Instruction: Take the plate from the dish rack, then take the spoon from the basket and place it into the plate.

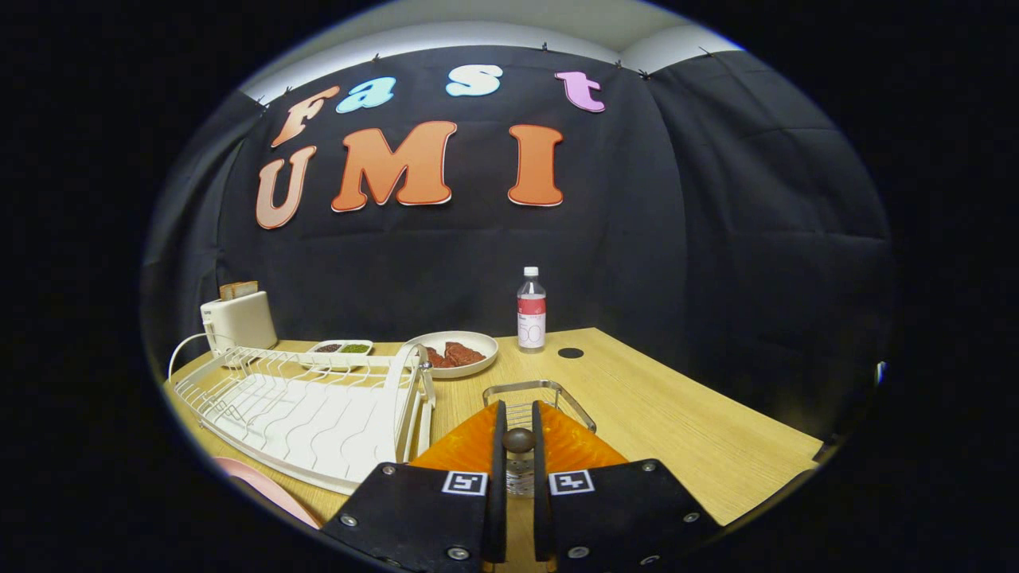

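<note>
Wooden spoon (517,440) clamped between level tongs (517,422), above basket (541,394).

A light wooden table (637,414) is seen backed by black cloth walls (716,239) hung in soft folds. Above the cloth, a pale ceiling (509,20) is brightly lit. A small dark round spot (570,352) is set into the table near the cloth.

dish rack (310,414) crowding left, bare table (677,422) open right
</note>
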A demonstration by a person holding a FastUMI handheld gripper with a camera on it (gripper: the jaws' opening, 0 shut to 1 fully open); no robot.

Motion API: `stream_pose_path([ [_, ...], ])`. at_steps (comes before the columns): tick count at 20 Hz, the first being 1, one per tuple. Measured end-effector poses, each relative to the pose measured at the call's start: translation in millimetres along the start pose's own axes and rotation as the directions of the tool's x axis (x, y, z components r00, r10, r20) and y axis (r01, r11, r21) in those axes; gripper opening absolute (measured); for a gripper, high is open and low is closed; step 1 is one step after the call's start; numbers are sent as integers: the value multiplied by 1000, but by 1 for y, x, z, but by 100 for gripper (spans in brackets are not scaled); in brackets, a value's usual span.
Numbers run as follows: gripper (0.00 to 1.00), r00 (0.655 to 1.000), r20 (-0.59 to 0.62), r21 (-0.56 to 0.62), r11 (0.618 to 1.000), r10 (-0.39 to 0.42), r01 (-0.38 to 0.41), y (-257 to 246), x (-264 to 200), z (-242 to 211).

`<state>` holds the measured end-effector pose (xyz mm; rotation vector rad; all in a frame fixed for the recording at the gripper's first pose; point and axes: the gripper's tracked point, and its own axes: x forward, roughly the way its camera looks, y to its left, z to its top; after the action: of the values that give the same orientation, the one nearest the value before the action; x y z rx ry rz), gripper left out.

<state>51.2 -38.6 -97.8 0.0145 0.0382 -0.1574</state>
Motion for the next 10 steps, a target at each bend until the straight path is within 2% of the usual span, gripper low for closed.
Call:
stream_pose_path([
  [3,6,1000,4,17,1000,-6,6,-3,-2,7],
  [10,6,996,84,-3,1000,-3,3,-5,-33,49],
])
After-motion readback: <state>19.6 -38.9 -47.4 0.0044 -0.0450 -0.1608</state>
